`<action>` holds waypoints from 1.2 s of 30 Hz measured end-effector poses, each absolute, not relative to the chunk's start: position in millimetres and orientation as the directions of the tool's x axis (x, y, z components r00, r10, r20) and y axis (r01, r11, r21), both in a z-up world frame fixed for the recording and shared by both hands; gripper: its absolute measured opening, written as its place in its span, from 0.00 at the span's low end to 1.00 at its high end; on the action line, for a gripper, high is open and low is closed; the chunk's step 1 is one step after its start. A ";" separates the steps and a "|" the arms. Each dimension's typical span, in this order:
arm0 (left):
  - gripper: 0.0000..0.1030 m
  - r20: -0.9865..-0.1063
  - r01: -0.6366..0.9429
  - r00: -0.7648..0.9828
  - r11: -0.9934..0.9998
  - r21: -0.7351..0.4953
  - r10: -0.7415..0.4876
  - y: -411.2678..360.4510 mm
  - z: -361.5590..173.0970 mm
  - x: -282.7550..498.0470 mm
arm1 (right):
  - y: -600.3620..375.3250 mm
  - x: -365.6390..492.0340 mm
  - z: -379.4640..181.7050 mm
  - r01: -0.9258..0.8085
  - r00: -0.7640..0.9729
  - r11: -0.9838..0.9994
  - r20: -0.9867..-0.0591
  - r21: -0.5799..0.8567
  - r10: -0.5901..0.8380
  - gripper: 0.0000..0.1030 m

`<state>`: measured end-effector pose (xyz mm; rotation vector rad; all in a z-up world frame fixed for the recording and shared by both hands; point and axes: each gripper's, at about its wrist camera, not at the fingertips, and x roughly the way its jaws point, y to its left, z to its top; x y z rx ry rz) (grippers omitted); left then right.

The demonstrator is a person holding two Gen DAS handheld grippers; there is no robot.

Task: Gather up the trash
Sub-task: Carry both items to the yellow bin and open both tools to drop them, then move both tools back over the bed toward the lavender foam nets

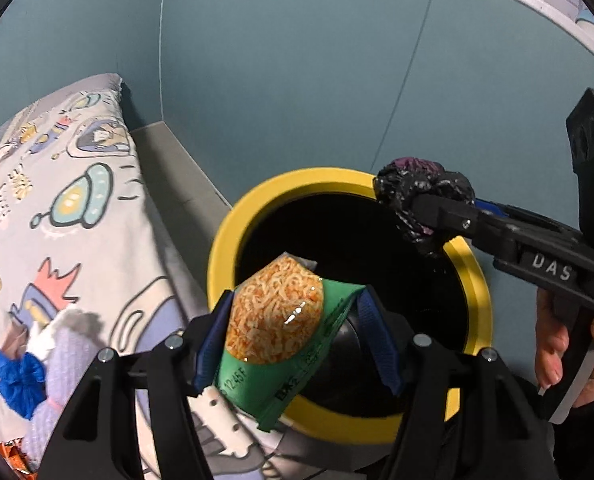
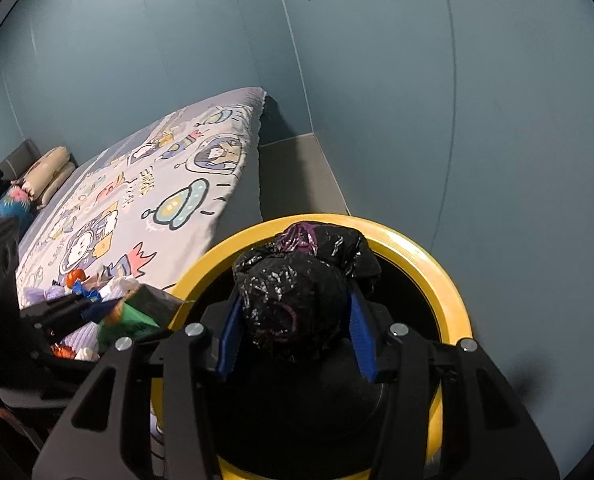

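The left gripper [image 1: 297, 336] pinches a green noodle packet [image 1: 281, 328] between its 2 blue pads, above the near rim of the yellow-rimmed bin [image 1: 225, 240]. The right gripper [image 2: 297, 328] clamps a crumpled black plastic wad [image 2: 297, 296] over the bin's dark opening, a hand [image 1: 569, 344] on its handle. Beside the bin lies a bed with a cartoon-print cover [image 2: 145, 200].
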<state>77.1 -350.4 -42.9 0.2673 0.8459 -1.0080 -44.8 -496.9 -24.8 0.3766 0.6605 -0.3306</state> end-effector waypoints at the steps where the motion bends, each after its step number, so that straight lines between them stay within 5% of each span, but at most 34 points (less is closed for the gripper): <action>1: 0.58 -0.732 0.827 0.247 0.532 -0.181 -0.635 -354.2 -46.4 77.3 | -499.3 -45.7 -26.3 0.416 0.739 0.878 -0.650 0.235 -0.176 0.45; 8: 0.61 -0.754 0.826 0.194 0.519 -0.220 -0.628 -369.6 -63.3 76.3 | -510.3 -47.3 -36.2 0.443 0.721 0.858 -0.673 0.261 -0.168 0.48; 19: 0.92 -0.714 0.845 0.277 0.516 -0.138 -0.643 -366.7 -52.2 67.6 | -518.5 -57.5 -25.6 0.478 0.739 0.829 -0.643 0.292 -0.199 0.64; 36: 0.93 -0.664 0.750 0.273 0.586 -0.307 -0.697 -273.0 -17.1 105.3 | -480.8 -61.0 5.4 0.424 0.783 0.849 -0.599 0.316 -0.168 0.71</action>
